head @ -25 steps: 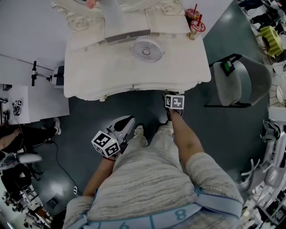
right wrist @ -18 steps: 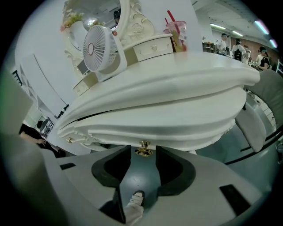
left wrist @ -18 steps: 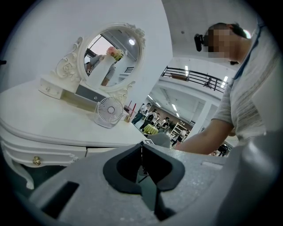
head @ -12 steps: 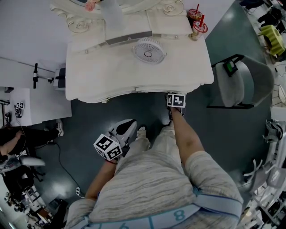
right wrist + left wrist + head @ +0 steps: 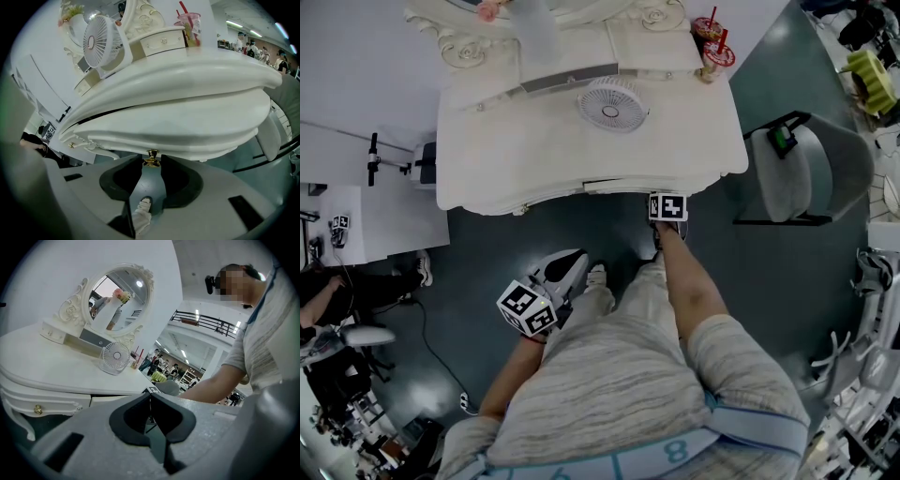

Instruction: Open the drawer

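Note:
A white dressing table stands in front of me, and its front drawer carries a small gold knob. My right gripper points down under the table's front edge. Its jaws are closing, the knob sits between them, and the pads touch the knob's sides. The left gripper hangs lower, off to the left and away from the table. In the left gripper view its jaws are shut with nothing between them.
A small white fan and two red-strawed drinks stand on the tabletop, with an oval mirror behind. Another gold knob marks the left drawer. A grey chair is at the right; a white desk at the left.
The right gripper has crept slightly closer to the table's front edge. The left gripper has stayed where it was.

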`<state>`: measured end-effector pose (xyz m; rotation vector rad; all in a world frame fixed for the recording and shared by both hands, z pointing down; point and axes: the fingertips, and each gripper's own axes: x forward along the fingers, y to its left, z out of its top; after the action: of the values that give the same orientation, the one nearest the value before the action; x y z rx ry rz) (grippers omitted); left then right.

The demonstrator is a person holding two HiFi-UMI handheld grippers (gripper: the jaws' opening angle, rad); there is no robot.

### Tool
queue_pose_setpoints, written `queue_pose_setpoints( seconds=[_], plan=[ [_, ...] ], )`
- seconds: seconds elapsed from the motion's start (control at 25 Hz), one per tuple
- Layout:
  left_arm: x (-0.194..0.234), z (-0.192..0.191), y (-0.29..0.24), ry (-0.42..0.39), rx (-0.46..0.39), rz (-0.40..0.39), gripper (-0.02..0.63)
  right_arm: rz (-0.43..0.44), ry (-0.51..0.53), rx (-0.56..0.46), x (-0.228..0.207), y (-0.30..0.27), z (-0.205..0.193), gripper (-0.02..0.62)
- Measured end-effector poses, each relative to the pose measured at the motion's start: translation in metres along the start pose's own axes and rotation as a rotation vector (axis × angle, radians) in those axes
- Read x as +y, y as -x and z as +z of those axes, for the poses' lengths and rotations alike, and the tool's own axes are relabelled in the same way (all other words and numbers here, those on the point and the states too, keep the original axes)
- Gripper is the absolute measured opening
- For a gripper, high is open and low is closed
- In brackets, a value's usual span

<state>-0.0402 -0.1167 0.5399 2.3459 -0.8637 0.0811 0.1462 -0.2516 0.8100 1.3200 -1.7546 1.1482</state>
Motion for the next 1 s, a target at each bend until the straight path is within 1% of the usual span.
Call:
queue_pose_setpoints(
  seconds=[0.4,1.0],
  plan=[
    [-0.005,0.001,0.003,-0.01,-0.017,-0.023,0.015,-0.01,-0.002,0.024,0.001,0.01,-0.024,0.123],
    [-0.019,0.004,0.006,-0.052,-0.009,-0.083,0.015,-0.023,-0.016,0.044,0.003,0.031,-0.07,0.123]
  ],
)
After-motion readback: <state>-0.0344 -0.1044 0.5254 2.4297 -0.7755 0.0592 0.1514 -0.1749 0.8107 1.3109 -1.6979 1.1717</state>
